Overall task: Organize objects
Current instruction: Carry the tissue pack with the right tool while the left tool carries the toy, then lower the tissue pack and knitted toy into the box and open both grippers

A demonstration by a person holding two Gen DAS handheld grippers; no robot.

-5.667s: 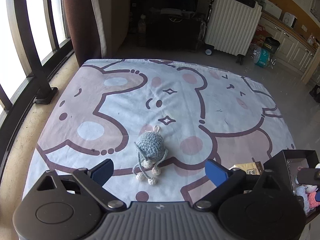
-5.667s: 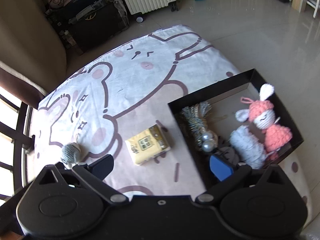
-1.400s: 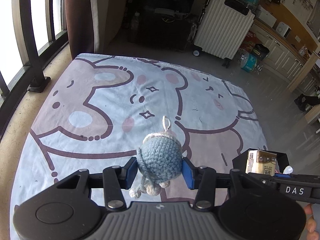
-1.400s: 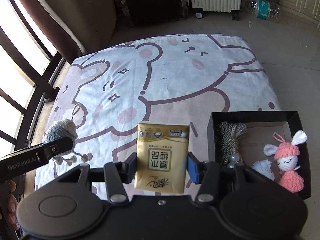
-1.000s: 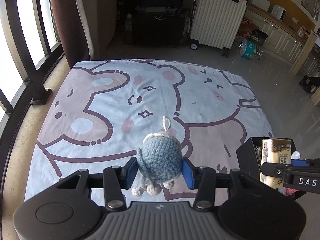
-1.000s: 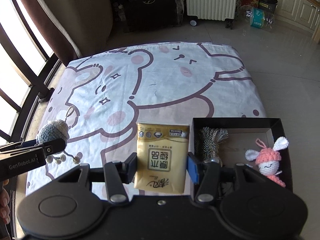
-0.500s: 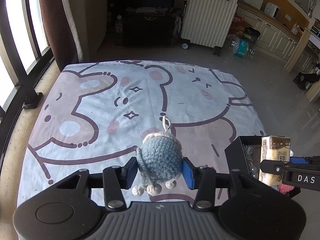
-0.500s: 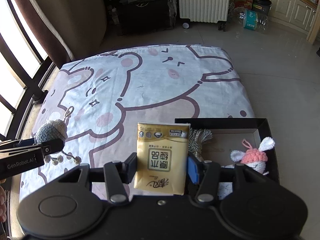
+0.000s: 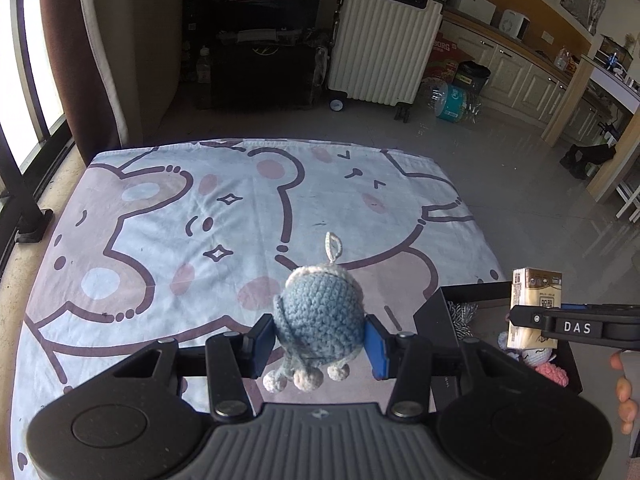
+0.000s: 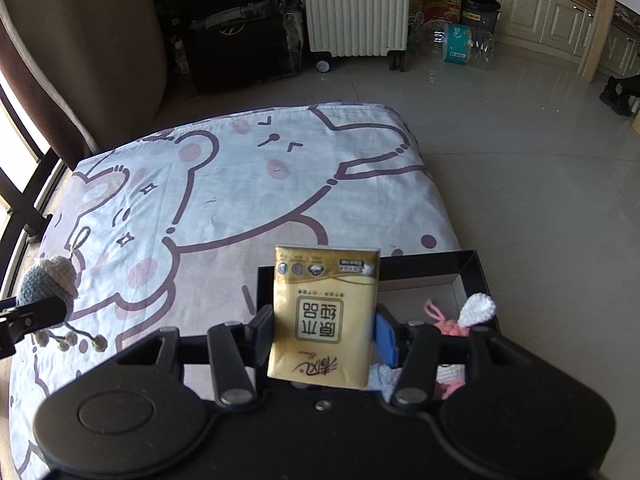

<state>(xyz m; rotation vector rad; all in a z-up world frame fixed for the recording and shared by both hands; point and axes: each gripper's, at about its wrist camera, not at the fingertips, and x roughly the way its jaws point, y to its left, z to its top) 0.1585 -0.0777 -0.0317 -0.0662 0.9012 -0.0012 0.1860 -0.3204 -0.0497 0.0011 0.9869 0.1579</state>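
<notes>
1. The bed sheet (image 9: 168, 216), pale blue with pink cartoon bears, spreads out ahead of and below both pairs of jaws, over a low mattress on the floor.
2. The white suitcase (image 9: 384, 44) stands far beyond the jaws, past the far edge of the sheet.
3. The black box (image 10: 472, 268) sits open on the sheet's near right corner, right under and just beyond the right jaws. From the left jaws it lies off to the right.
4. The left gripper (image 9: 320, 340) has its jaws pinching a blue crochet toy (image 9: 320, 316) by its sides. The toy hangs clear of the sheet, its loop pointing away and its small pale balls dangling on the near side.
5. The right gripper (image 10: 322, 336) has its jaws pinching a yellow tissue pack (image 10: 324, 316) upright by its long edges, held above the box's left end.
6. A pink crochet bunny (image 10: 460, 320) lies in the box just right of the right jaws, one white ear showing. A striped cord bundle (image 9: 460, 316) lies at the box's left end.
</notes>
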